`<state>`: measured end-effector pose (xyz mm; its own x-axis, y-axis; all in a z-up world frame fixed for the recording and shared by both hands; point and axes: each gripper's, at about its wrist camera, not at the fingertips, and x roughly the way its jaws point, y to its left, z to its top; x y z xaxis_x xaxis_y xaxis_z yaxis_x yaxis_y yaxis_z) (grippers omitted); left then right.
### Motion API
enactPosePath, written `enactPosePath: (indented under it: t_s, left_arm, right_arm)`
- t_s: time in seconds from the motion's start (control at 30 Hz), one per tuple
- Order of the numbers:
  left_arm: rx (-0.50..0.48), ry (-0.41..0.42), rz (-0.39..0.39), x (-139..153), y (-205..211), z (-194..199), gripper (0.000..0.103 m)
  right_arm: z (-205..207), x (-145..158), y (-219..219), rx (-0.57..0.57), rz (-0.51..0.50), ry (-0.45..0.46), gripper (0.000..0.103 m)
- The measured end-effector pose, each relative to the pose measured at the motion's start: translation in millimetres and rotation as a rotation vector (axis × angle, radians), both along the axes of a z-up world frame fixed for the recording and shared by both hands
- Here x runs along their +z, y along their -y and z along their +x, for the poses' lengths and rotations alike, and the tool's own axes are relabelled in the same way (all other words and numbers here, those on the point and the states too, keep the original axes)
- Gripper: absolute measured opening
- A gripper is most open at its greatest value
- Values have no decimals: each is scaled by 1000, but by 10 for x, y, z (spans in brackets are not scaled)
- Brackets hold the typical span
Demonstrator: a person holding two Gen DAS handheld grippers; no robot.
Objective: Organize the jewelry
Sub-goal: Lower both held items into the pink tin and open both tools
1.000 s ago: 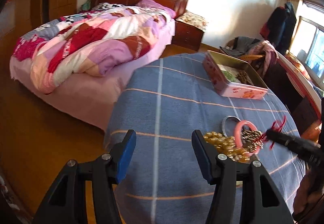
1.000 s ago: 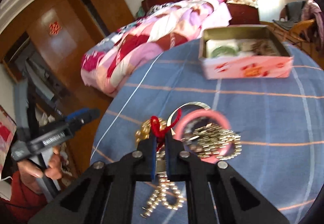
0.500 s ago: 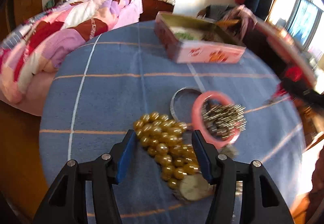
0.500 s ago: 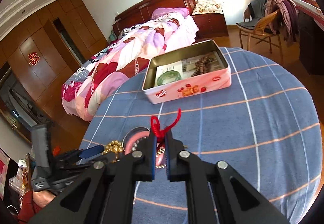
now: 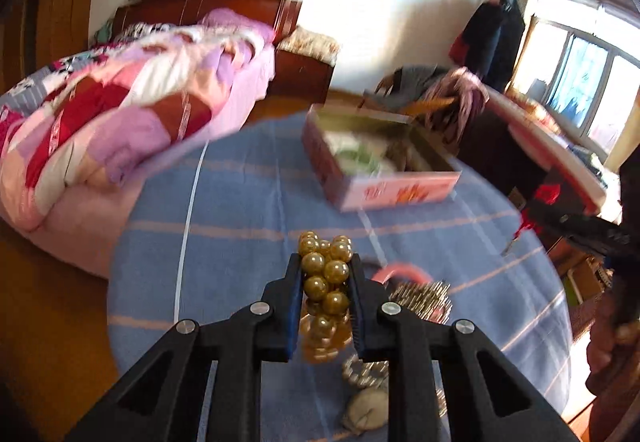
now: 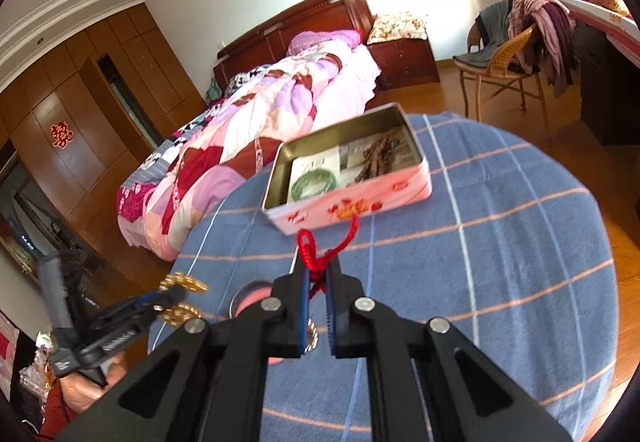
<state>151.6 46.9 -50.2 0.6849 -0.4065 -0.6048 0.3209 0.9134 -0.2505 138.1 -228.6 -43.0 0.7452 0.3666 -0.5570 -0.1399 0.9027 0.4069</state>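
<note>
My left gripper [image 5: 325, 266] is shut on a gold bead necklace [image 5: 325, 274], lifted above the blue checked tablecloth [image 5: 240, 210]. It also shows at the left of the right wrist view [image 6: 176, 294] with the gold beads [image 6: 184, 284]. My right gripper [image 6: 318, 274] is shut on a red cord [image 6: 316, 254] and is held above the table. An open pink tin box [image 6: 352, 202] holds a green bangle [image 6: 314, 184] and a brown bead string [image 6: 378, 158]. A pink bangle [image 5: 402, 270], a gold chain bundle [image 5: 422, 298] and a watch [image 5: 368, 412] lie on the table.
A bed with a patchwork quilt [image 6: 256, 130] stands beyond the table's left edge. A wicker chair with clothes [image 6: 516, 54] stands at the far right. Wooden wardrobes [image 6: 80, 138] line the left wall. A nightstand [image 6: 404, 54] is beside the bed.
My left gripper has closed on the gold bead necklace and lifted it. My right gripper, still shut on the red cord, has moved toward the tin box.
</note>
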Motion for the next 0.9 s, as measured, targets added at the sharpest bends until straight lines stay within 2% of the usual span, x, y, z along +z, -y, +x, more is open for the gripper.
enactPosePath:
  t_s: [0.17, 0.33, 0.5, 0.63, 0.73, 0.9]
  left_arm:
    - [-34, 50, -23, 195, 145, 215, 20]
    - [-82, 98, -30, 344, 460, 549, 20]
    - [-111, 110, -17, 398, 760, 970, 20]
    - [-114, 112, 12, 354, 938, 1256, 20]
    - [-109, 99, 37, 274, 1042, 1451, 20]
    - [-92, 72, 68, 111, 1128, 1744, 20]
  right_arm:
    - [208, 158, 32, -4, -6, 36, 10]
    - [521, 337, 39, -12, 8, 85, 11]
    - [972, 371, 13, 8, 74, 92, 11]
    - [1335, 228, -23, 12, 85, 72, 11]
    - [1583, 34, -1, 31, 133, 29, 11]
    - [1907, -286, 55, 36, 130, -44, 11]
